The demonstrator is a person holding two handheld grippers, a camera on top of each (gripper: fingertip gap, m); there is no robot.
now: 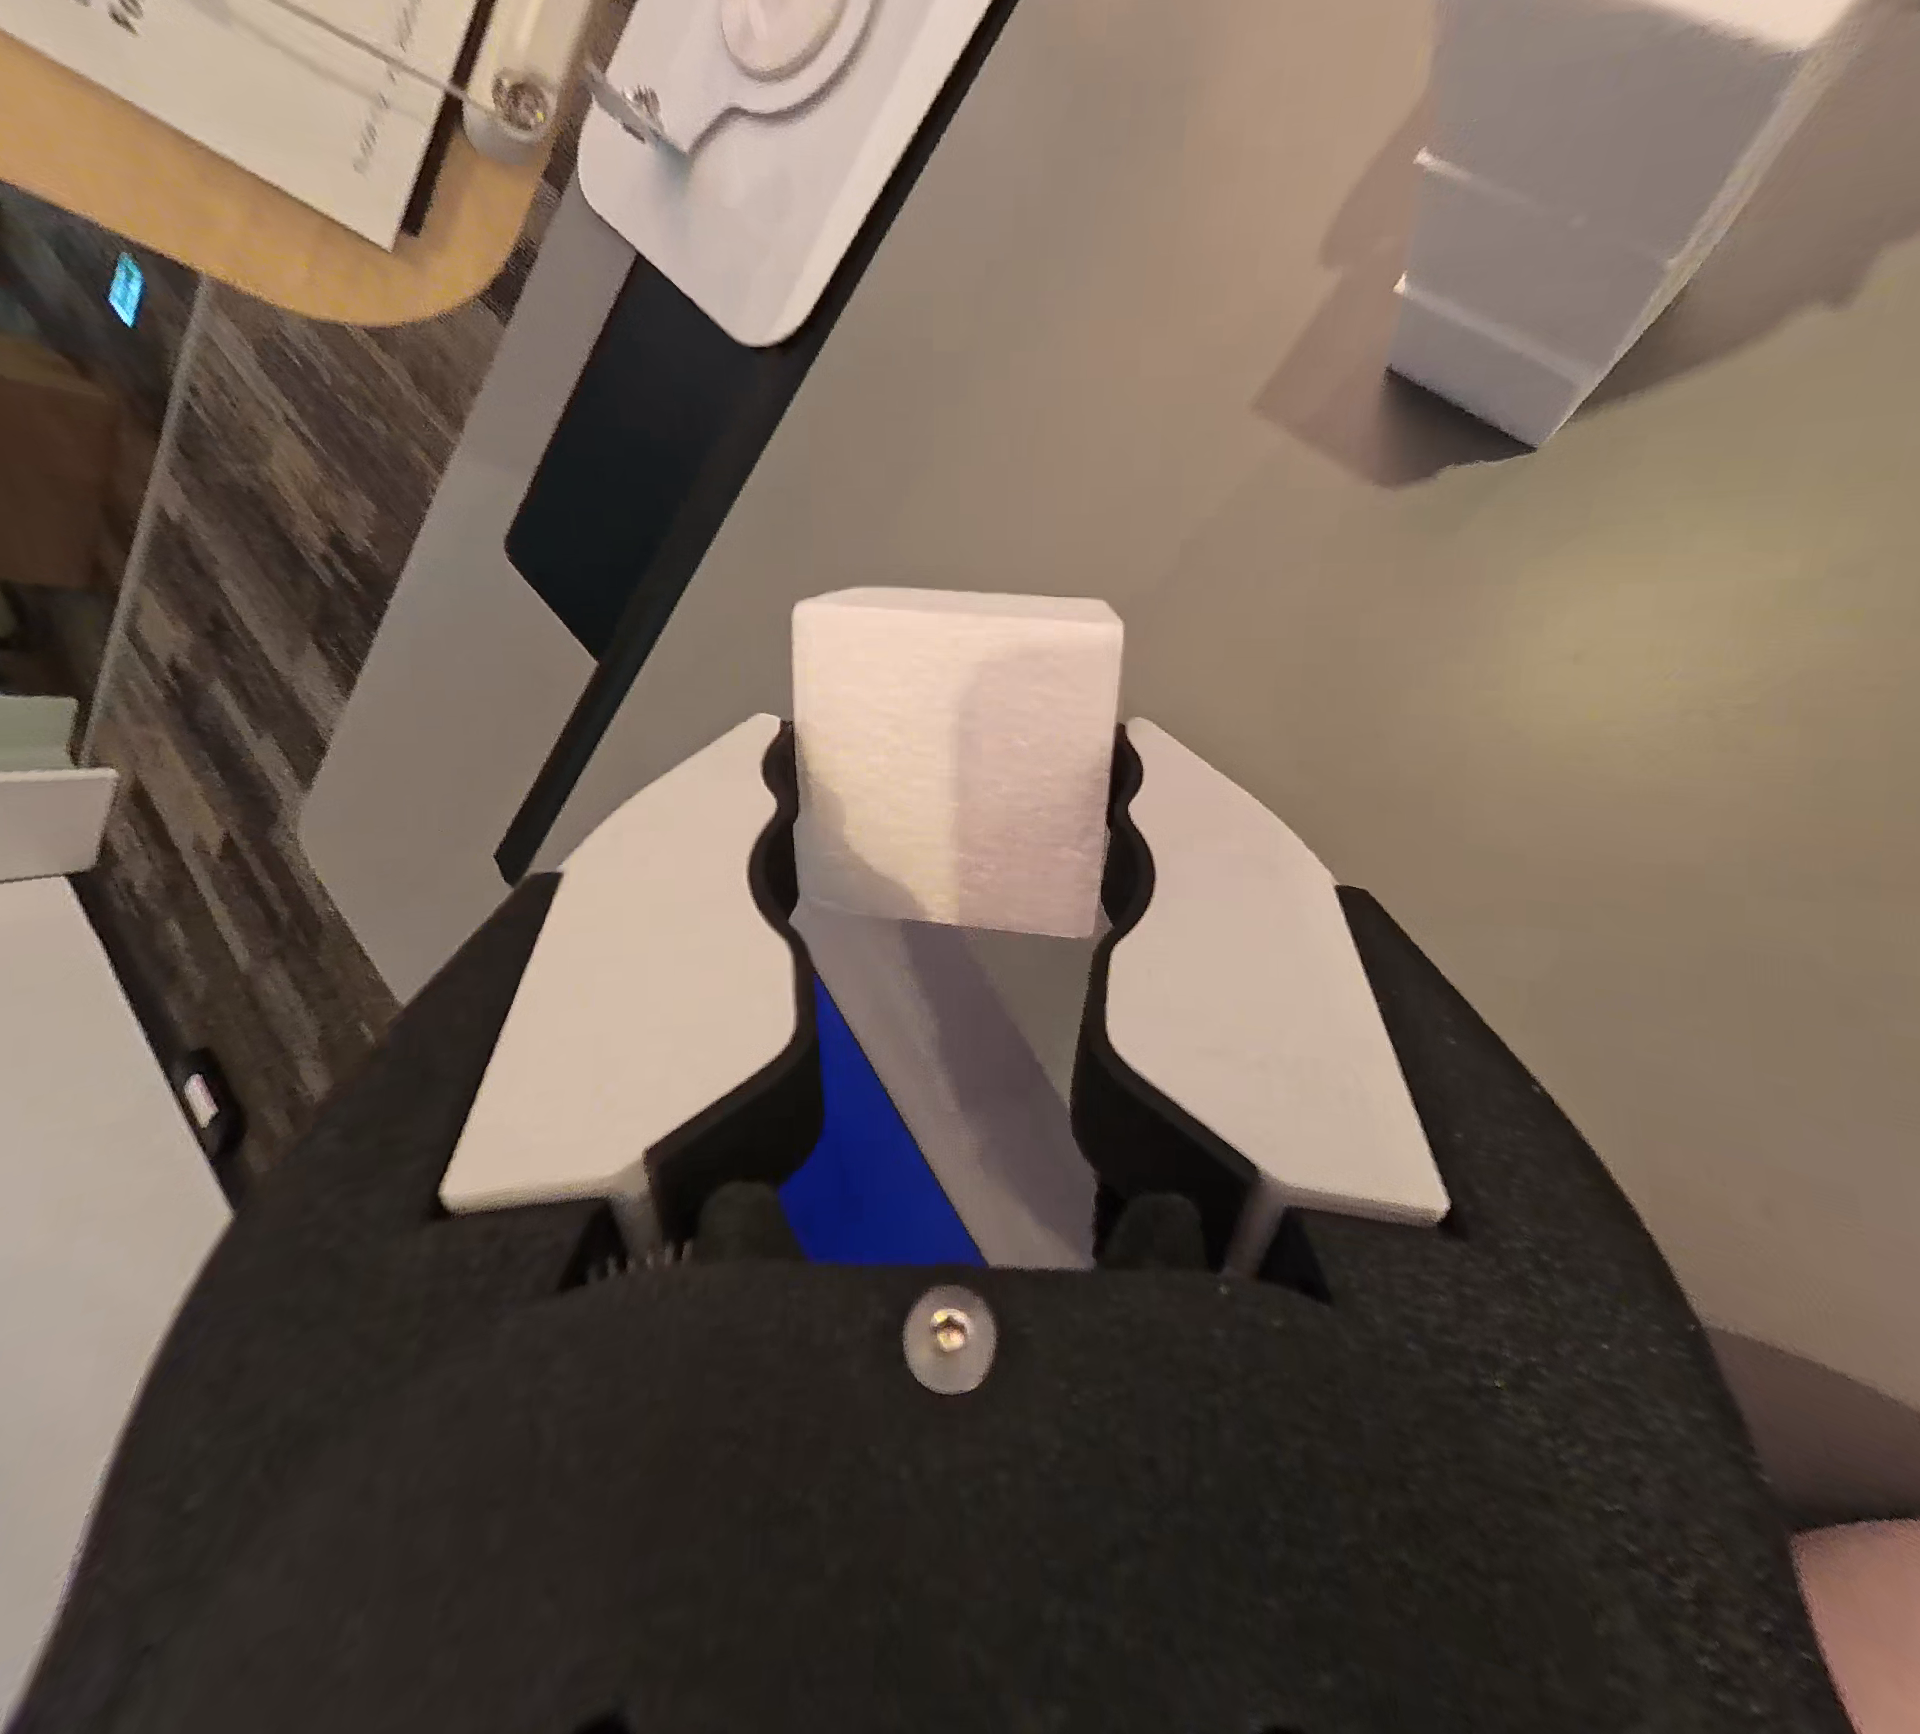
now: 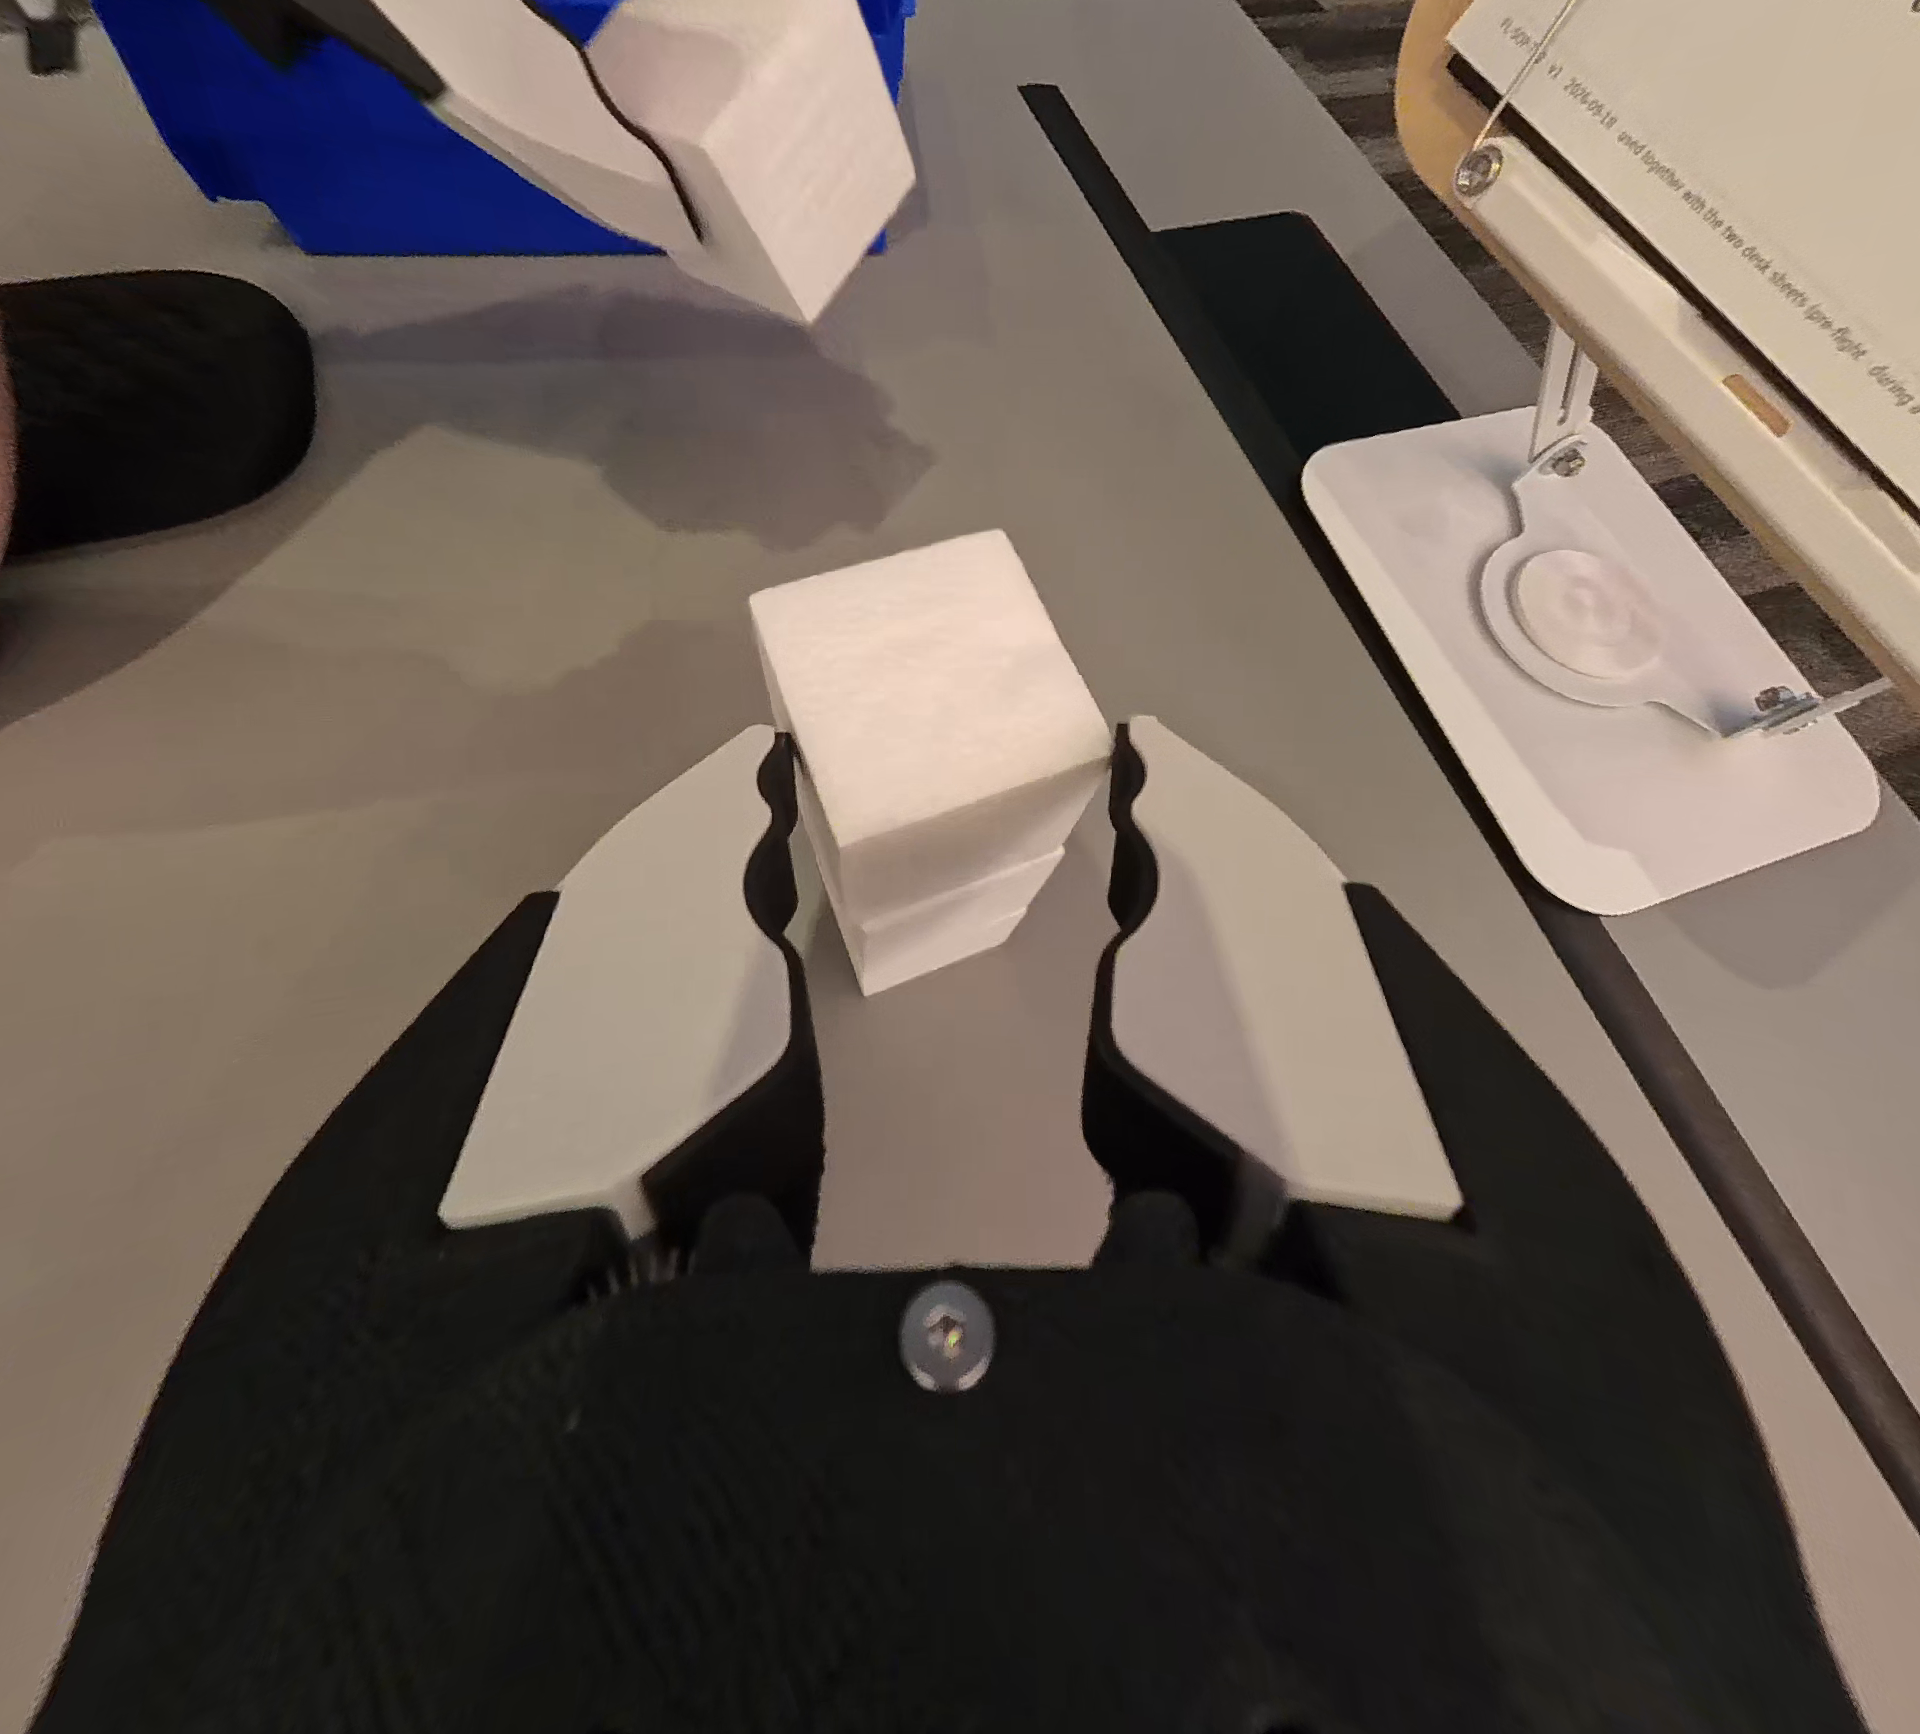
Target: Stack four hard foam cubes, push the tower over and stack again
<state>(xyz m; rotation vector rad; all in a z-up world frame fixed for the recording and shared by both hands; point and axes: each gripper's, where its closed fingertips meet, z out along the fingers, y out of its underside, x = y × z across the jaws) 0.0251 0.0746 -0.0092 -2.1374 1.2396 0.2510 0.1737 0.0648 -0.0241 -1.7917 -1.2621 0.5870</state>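
Fourth cube carried toward a three-cube tower

The left claw [image 1: 951, 785] gripped a foam cube [image 1: 951, 770] aloft; the right claw [image 2: 945, 780] pinched the top cube [image 2: 925, 697] of the tower [image 2: 935, 895] mid-table [image 2: 312, 853]; next, seating it squarely.

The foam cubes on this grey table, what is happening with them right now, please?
A person is building a tower of white foam cubes with two hand-held tools. The left tool holds one cube in the air, above and beside the stack. The right tool is around the top cube of a stack of three on the table; its fingers look to be touching or almost touching that cube. The carried cube is not yet placed. A blue bin stands behind.
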